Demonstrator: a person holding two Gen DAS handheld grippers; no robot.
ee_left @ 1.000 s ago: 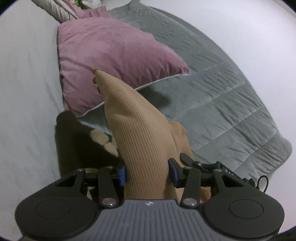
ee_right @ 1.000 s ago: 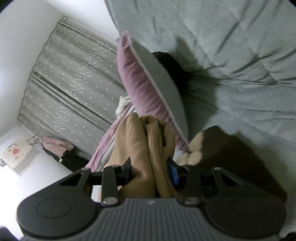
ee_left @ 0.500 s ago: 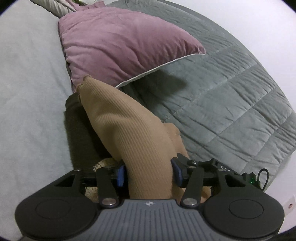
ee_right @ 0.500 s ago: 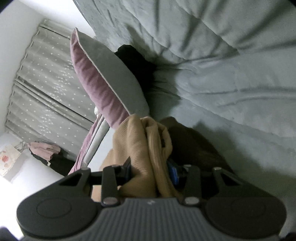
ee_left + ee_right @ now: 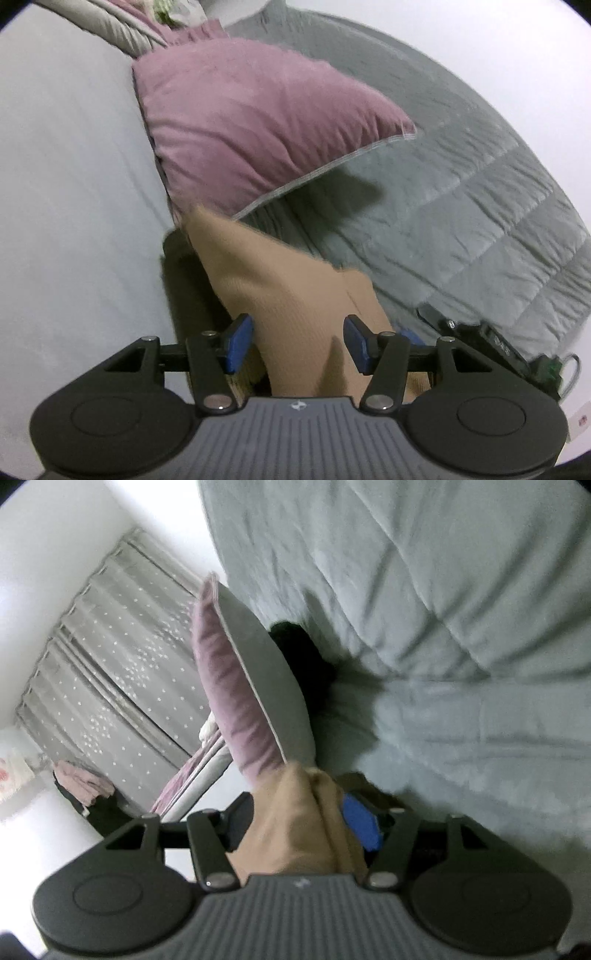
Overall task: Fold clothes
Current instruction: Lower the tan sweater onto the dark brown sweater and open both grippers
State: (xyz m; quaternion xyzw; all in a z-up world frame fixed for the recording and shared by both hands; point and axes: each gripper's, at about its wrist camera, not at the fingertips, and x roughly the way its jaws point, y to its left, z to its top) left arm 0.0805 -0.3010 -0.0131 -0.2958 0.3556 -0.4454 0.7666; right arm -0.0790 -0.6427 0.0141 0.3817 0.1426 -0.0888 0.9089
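Note:
A tan ribbed garment [image 5: 280, 295] stands up in a fold between my left gripper's [image 5: 298, 345] blue pads [image 5: 239, 343]. The jaws are apart, with a sliver of space at the left pad, so the cloth is loose. In the right wrist view the same tan garment [image 5: 295, 823] bunches between my right gripper's [image 5: 299, 823] jaws, which are opening; one blue pad [image 5: 360, 825] shows bare beside the cloth. A dark brown garment [image 5: 184, 291] lies under the tan one on the bed. The right gripper's body [image 5: 476, 336] shows at the right of the left wrist view.
A mauve pillow [image 5: 258, 125] with a grey underside [image 5: 269, 686] lies just beyond the garments. A quilted grey duvet [image 5: 461, 206] covers the bed to the right, a pale sheet [image 5: 74, 221] to the left. Star-patterned curtains [image 5: 122, 672] hang behind.
Both grippers sank toward the bed with the tan garment and their jaws spread wider. The cloth's peak dropped lower against the pillow.

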